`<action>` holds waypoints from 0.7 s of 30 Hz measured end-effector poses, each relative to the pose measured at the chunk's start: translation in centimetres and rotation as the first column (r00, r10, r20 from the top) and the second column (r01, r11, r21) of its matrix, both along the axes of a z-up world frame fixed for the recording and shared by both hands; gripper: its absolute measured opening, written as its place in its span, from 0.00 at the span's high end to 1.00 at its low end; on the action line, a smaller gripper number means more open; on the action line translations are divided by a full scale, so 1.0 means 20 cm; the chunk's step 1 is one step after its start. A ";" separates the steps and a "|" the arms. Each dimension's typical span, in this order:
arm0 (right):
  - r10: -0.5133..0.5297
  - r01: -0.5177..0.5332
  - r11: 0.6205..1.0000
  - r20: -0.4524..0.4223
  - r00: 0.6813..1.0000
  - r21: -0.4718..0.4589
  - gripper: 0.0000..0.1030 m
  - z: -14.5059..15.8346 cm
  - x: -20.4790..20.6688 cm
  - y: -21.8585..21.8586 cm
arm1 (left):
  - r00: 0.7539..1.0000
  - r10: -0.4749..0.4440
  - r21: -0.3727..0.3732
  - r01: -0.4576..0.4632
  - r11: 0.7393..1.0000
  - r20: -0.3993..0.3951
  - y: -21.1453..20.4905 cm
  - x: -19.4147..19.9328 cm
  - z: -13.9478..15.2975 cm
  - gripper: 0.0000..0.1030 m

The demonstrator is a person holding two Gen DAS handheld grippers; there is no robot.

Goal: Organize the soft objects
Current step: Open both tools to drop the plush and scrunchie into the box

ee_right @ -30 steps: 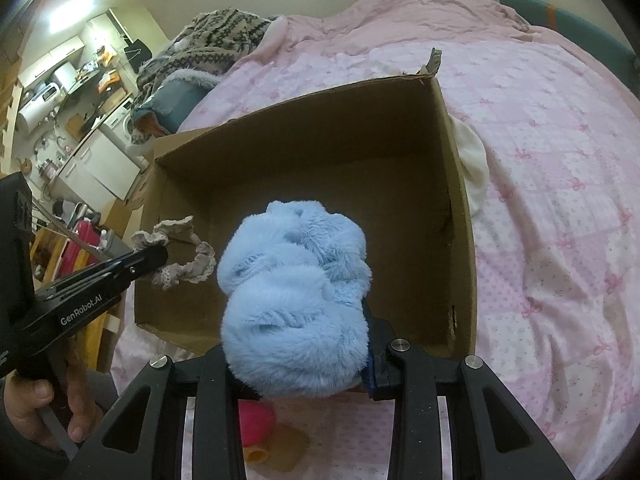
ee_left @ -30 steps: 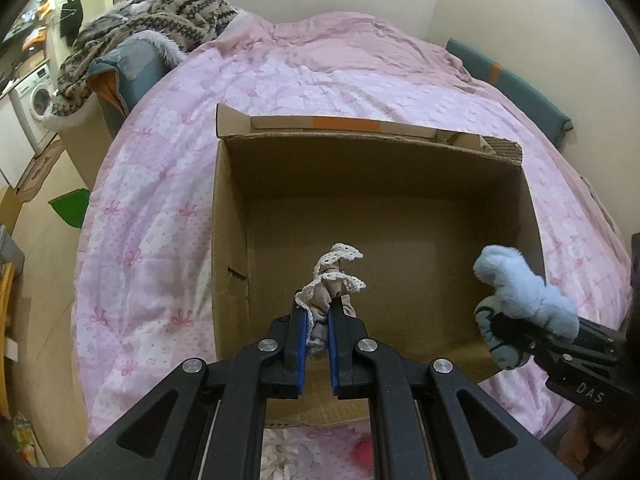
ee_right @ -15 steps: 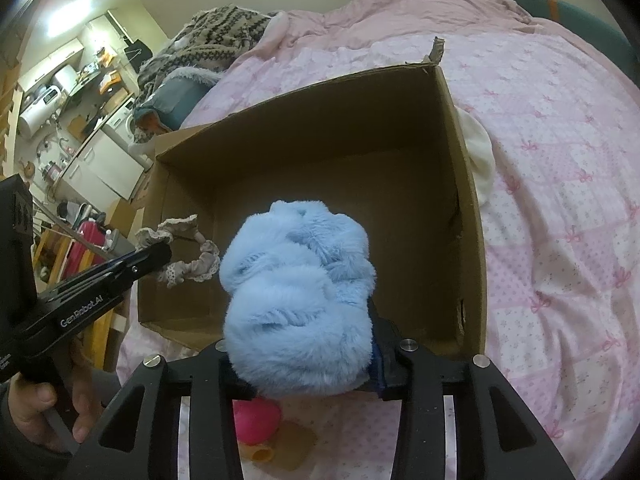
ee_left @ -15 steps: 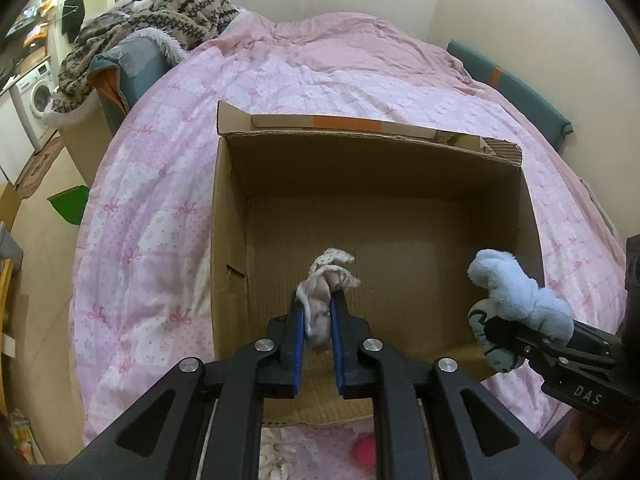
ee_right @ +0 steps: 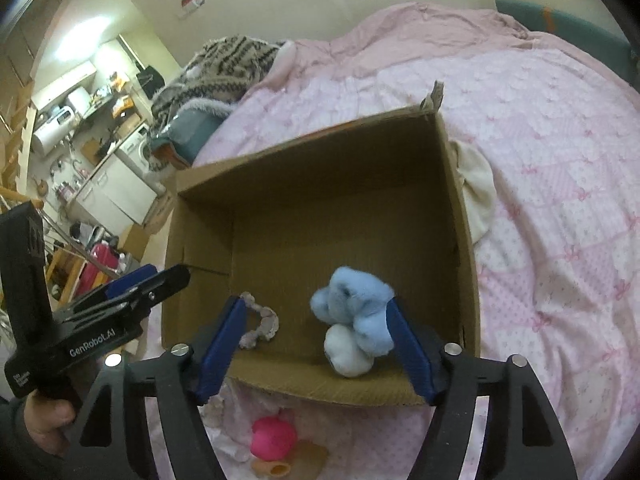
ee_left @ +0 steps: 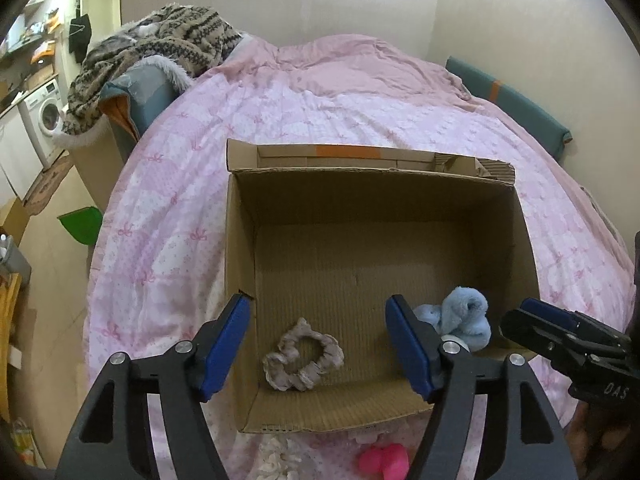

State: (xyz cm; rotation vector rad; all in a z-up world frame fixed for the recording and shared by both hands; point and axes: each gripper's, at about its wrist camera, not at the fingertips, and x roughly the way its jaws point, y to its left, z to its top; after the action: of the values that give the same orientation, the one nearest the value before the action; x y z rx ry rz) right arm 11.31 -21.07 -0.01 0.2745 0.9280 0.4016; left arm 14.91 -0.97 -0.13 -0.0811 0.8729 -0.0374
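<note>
Pink bed [ee_left: 248, 128] under open cardboard box [ee_left: 240, 264]. Blue plush toy [ee_right: 354, 326] on box floor, near front right corner; in left view partly hidden behind finger. Lace scrunchie [ee_left: 302, 354] on box floor, front left; in right view half hidden by finger. Pink object [ee_right: 274, 438] before box, cut off, unclear. Left gripper [ee_left: 320, 344], right gripper [ee_right: 316, 348] over box front edge, jaws spread, holding nothing.
</note>
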 end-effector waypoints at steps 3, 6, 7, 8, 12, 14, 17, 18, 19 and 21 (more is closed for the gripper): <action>-0.008 0.008 1.000 -0.021 1.000 -0.001 0.24 -0.01 0.01 0.00 | 1.000 0.002 0.003 -0.002 1.000 -0.009 0.00 0.00 0.00 0.34; -0.010 0.010 1.000 -0.030 1.000 -0.002 0.24 -0.02 0.02 -0.01 | 1.000 0.009 0.006 -0.009 1.000 -0.009 0.01 0.01 0.00 0.34; -0.011 0.011 1.000 -0.029 1.000 -0.004 0.24 -0.02 0.02 -0.01 | 1.000 0.012 0.006 -0.012 1.000 -0.009 0.01 0.01 0.00 0.34; -0.010 0.010 1.000 -0.027 1.000 -0.005 0.24 -0.01 0.02 -0.01 | 1.000 0.014 0.005 -0.014 1.000 -0.008 0.01 0.00 0.00 0.34; -0.012 0.012 1.000 -0.021 1.000 -0.001 0.24 0.00 0.02 -0.01 | 1.000 0.024 0.004 -0.024 1.000 -0.009 0.03 0.00 0.00 0.34; -0.016 0.017 1.000 -0.009 1.000 0.003 0.24 0.01 0.01 -0.01 | 1.000 0.028 0.003 -0.028 1.000 -0.005 0.03 -0.01 0.01 0.34; -0.024 0.024 1.000 0.010 1.000 0.000 0.24 0.04 0.00 -0.02 | 0.999 0.036 0.008 -0.036 0.999 0.002 0.04 -0.03 0.03 0.34; -0.026 0.026 1.000 0.014 1.000 -0.001 0.24 0.04 0.00 -0.02 | 0.999 0.040 0.006 -0.040 0.999 0.005 0.05 -0.04 0.04 0.34; -0.028 0.028 1.000 0.017 0.999 0.000 0.24 0.05 -0.01 -0.02 | 0.999 0.042 0.004 -0.043 0.999 0.006 0.06 -0.05 0.04 0.34; -0.031 0.030 1.000 0.022 0.999 0.001 0.24 0.07 -0.03 -0.03 | 0.999 0.047 0.002 -0.047 0.999 0.009 0.07 -0.07 0.06 0.34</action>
State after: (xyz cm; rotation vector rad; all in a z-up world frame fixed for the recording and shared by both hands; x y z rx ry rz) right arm 10.79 -21.68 1.33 0.2843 0.9008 0.3764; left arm 13.49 0.38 1.16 -0.0990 0.8619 0.0075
